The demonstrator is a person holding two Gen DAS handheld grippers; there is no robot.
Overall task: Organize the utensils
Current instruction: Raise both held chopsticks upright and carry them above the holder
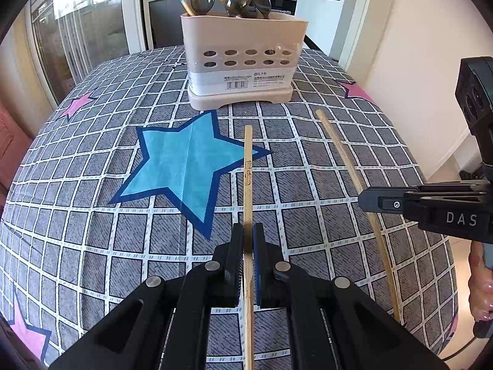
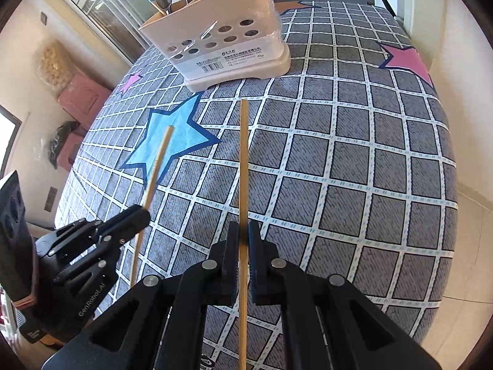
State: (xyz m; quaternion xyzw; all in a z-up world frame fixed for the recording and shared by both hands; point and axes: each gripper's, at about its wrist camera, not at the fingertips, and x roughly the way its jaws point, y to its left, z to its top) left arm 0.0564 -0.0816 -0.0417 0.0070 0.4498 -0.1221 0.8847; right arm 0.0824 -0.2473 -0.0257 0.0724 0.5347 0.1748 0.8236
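A cream utensil holder (image 1: 243, 58) with oval holes stands at the far side of the table and holds several dark spoons (image 1: 243, 1) and chopsticks. It also shows in the right wrist view (image 2: 225, 34). My left gripper (image 1: 248, 231) is shut on a wooden chopstick (image 1: 247, 166) that points toward the holder. My right gripper (image 2: 242, 229) is shut on a second wooden chopstick (image 2: 243, 154). In the left wrist view the right gripper (image 1: 369, 202) and its chopstick (image 1: 342, 154) are at the right. In the right wrist view the left gripper (image 2: 138, 215) and its chopstick (image 2: 157, 166) are at the left.
The table has a grey checked cloth (image 1: 92, 215) with a blue star (image 1: 181, 157) and pink stars (image 2: 406, 60). Glass doors (image 1: 86, 15) are behind at the left. A pink cabinet (image 2: 83, 95) stands on the floor to the left of the table.
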